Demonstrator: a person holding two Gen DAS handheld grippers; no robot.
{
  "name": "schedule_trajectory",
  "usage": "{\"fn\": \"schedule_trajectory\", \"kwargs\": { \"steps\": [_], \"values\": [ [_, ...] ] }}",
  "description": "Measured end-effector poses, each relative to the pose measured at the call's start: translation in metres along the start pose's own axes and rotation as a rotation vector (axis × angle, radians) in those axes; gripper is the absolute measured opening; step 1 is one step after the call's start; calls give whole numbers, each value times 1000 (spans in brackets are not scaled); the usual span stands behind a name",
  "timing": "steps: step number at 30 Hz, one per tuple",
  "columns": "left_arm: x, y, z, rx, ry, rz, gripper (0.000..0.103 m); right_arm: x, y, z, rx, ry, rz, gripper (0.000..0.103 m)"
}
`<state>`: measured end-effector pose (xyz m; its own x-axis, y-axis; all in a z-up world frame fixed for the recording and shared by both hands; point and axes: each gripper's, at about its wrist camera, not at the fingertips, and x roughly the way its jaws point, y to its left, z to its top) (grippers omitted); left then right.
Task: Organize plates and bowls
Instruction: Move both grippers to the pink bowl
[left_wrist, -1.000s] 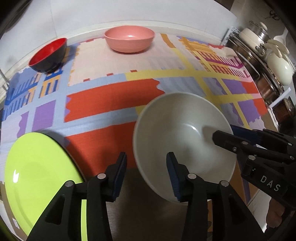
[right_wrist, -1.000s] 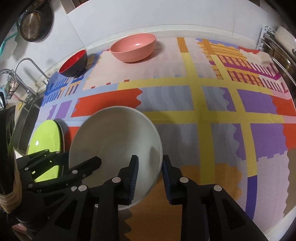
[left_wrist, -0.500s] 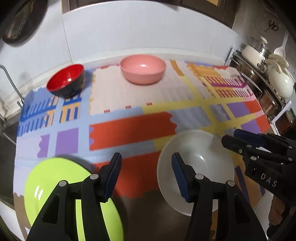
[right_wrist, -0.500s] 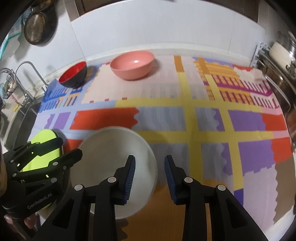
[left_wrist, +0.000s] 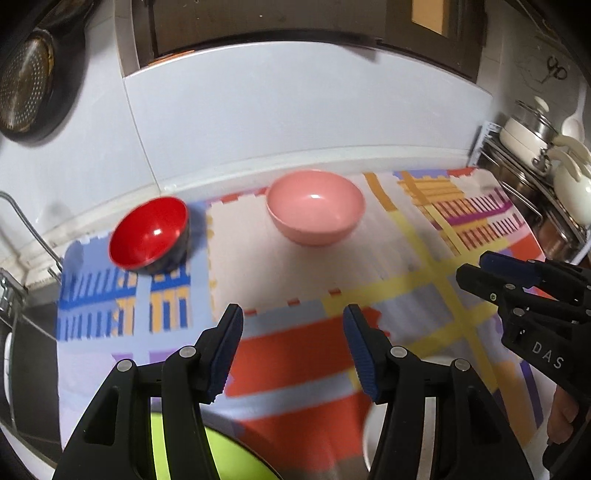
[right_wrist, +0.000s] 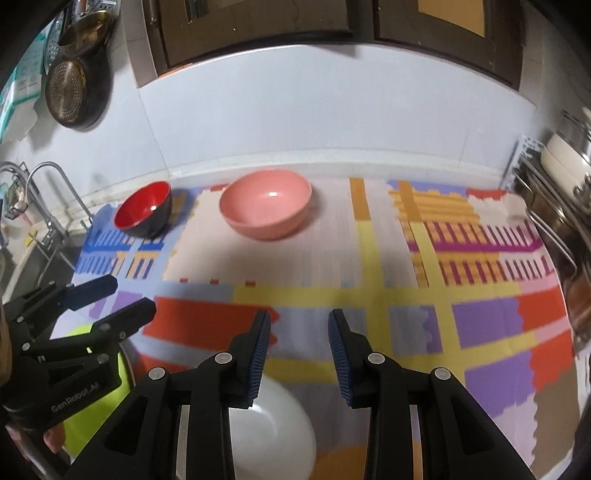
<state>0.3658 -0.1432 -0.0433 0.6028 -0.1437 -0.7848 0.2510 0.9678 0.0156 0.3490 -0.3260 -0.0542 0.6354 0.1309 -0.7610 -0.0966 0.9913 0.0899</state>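
A pink bowl (left_wrist: 316, 206) (right_wrist: 266, 205) and a red bowl with a black outside (left_wrist: 149, 230) (right_wrist: 144, 208) stand at the back of a colourful mat (left_wrist: 406, 258) (right_wrist: 369, 258). A white bowl (right_wrist: 273, 432) (left_wrist: 373, 435) sits at the mat's near edge, under my grippers. A lime green plate (left_wrist: 221, 458) (right_wrist: 92, 402) lies to its left. My left gripper (left_wrist: 293, 350) is open and empty, raised above the plate and the white bowl. My right gripper (right_wrist: 299, 354) is open and empty, above the white bowl.
A sink with a tap (right_wrist: 48, 206) lies at the left. A rack with pots and lids (left_wrist: 546, 177) (right_wrist: 565, 184) stands at the right edge. Pans hang on the wall at upper left (right_wrist: 74, 92). A white tiled wall rises behind the mat.
Both grippers have pulled up and back from the white bowl, which now shows only at the bottom edge of each view. The right gripper's jaws have spread wider.
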Motion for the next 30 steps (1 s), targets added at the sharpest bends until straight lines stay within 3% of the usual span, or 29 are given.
{"fn": "schedule_trajectory", "kwargs": {
  "steps": [19,30],
  "values": [
    [89,36,78,-29,24,12,55,88,0,88,-28,-31,35,34],
    [153,37,95,-28,99,2,54,146,-16,104,28,19,43,33]
  ]
}}
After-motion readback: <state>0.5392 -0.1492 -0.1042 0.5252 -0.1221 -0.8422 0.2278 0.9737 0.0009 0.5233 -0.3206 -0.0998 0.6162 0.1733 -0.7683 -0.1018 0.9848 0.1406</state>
